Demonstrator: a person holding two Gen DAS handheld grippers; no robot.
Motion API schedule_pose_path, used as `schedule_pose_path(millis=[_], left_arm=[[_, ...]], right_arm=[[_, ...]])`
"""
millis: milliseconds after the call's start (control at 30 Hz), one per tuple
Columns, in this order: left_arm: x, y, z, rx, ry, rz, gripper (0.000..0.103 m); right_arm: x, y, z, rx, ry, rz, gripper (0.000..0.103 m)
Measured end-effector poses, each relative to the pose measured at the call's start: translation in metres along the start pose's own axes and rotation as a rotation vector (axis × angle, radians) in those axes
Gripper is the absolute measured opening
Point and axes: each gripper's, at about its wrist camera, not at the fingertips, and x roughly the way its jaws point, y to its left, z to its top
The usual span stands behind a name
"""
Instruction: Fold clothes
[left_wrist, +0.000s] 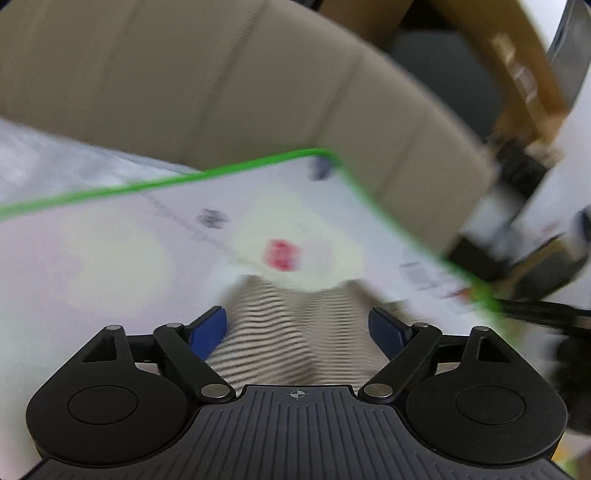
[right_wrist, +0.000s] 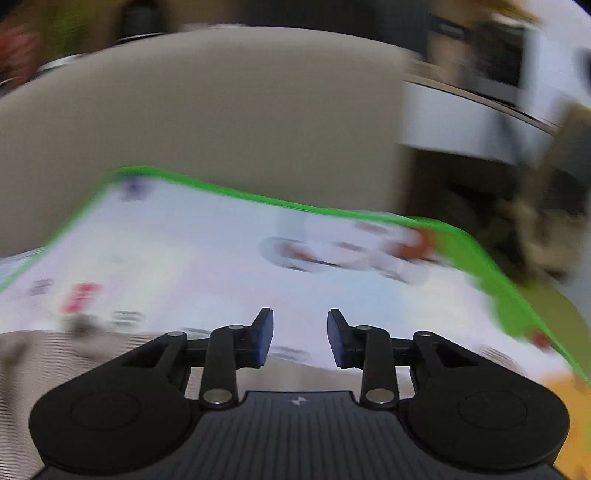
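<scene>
Printing on the mat (right_wrist: 207, 236) is too blurred to read. Left tongs (left_wrist: 297, 328) spread over striped cloth (left_wrist: 291, 332); right tongs (right_wrist: 300, 338) spread, empty.

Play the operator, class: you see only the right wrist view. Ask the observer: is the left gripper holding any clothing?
Observer: No. The left gripper has its fingers open and grips nothing.
Operator: What lies in front of it?
Observer: A striped garment lies on the surface, running between the open fingers.
Operator: Any landmark on it?
Observer: A red label sits on a cream patch just beyond the stripes.
</scene>
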Motion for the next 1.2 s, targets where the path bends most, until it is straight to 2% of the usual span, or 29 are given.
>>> schedule_pose_path(millis=[67, 133, 200, 267, 367, 467, 533, 567, 600, 667, 767, 833, 900, 967, 1000, 1067, 1200], left_arm=[[0.002, 0.002, -0.001, 0.014, 0.002, 0.08, 0.083], [0.005, 0.003, -0.002, 0.028, 0.004, 0.16, 0.053], [0.007, 0.005, -0.003, 0.042, 0.007, 0.241, 0.046], [0.004, 0.009, -0.001, 0.024, -0.013, 0.263, 0.045], [-0.003, 0.016, 0.003, -0.015, -0.053, 0.274, 0.05], [-0.01, 0.023, 0.007, -0.055, -0.092, 0.285, 0.064], [-0.014, 0.028, 0.01, -0.081, -0.118, 0.292, 0.088], [-0.017, 0.031, 0.011, -0.094, -0.131, 0.295, 0.092], [-0.019, 0.033, 0.013, -0.107, -0.145, 0.298, 0.094], [-0.024, 0.038, 0.015, -0.133, -0.171, 0.305, 0.094], [-0.008, 0.033, 0.009, -0.117, -0.114, 0.288, 0.094], [-0.001, 0.032, 0.006, -0.121, -0.081, 0.272, 0.094], [0.0, 0.034, 0.005, -0.131, -0.072, 0.265, 0.094], [-0.003, 0.039, 0.006, -0.145, -0.073, 0.266, 0.094], [-0.005, 0.043, 0.009, -0.155, -0.075, 0.27, 0.095], [-0.008, 0.049, 0.012, -0.177, -0.08, 0.273, 0.095], [-0.017, 0.055, 0.014, -0.215, -0.086, 0.271, 0.095]], right_arm=[[0.009, -0.047, -0.008, 0.109, 0.0, -0.089, 0.032], [0.019, -0.092, -0.014, 0.254, 0.012, -0.136, 0.032], [0.028, -0.123, -0.023, 0.387, 0.028, -0.148, 0.032], [0.037, -0.147, -0.034, 0.509, 0.044, -0.151, 0.033], [0.051, -0.158, -0.052, 0.576, 0.049, -0.195, 0.039], [0.057, -0.163, -0.062, 0.591, 0.015, -0.283, 0.039], [0.063, -0.166, -0.066, 0.595, 0.034, -0.277, 0.037], [0.066, -0.167, -0.066, 0.595, 0.055, -0.26, 0.02], [0.067, -0.168, -0.066, 0.592, 0.076, -0.233, 0.009], [0.057, -0.164, -0.056, 0.559, 0.081, -0.15, 0.008], [0.028, -0.166, -0.027, 0.591, 0.042, -0.054, 0.007], [0.003, -0.173, 0.001, 0.671, -0.022, 0.009, 0.007], [-0.02, -0.173, 0.031, 0.662, -0.14, 0.038, 0.008], [-0.039, -0.165, 0.059, 0.559, -0.256, -0.006, 0.011], [-0.042, -0.161, 0.07, 0.494, -0.282, -0.052, 0.018], [-0.04, -0.159, 0.078, 0.422, -0.285, -0.113, 0.025], [-0.023, -0.163, 0.059, 0.395, -0.221, -0.141, 0.026]])
